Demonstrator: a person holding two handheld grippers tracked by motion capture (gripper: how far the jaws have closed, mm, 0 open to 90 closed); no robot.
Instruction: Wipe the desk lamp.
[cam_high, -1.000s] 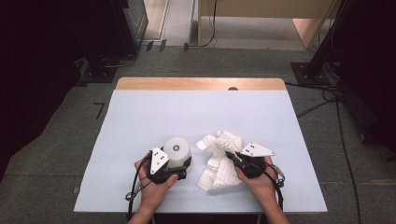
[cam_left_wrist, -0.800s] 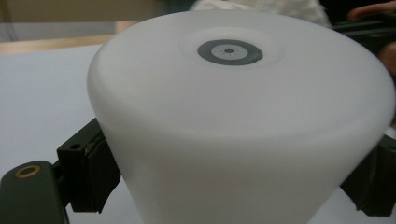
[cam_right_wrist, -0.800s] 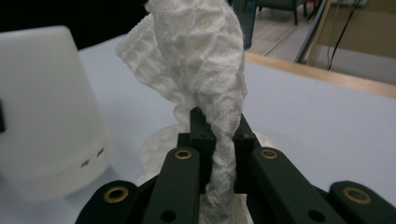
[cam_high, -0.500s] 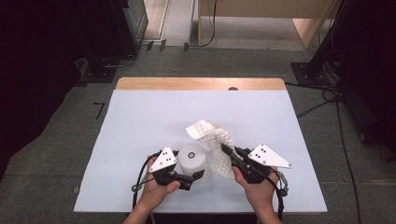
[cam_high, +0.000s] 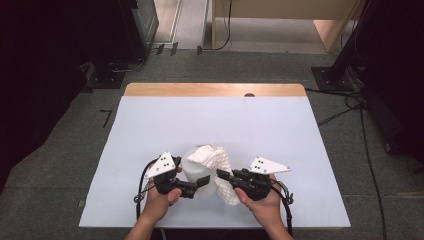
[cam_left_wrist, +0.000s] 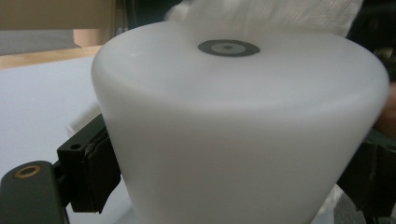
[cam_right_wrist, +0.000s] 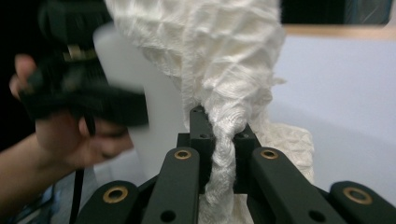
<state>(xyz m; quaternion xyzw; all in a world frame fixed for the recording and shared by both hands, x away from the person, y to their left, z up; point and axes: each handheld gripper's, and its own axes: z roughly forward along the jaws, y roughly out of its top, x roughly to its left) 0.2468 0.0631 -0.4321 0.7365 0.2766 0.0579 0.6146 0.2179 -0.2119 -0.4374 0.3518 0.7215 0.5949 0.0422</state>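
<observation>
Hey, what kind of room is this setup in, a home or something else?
Probably a lab or workshop, not a home. A plain work table covered in a white sheet stands on grey carpet, loose cables run across the floor, and dark equipment stands crowd its edges.

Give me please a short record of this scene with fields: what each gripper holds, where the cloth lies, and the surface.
left gripper: shut on the white cup, held upside down, its base up
right gripper: shut on the white cloth, bunched between the jaws
cloth position: draped over the top of the cup, the rest hanging down toward the right gripper
surface: pale table cover, with a wooden table edge at the far side
hands: both at the near edge of the table
</observation>
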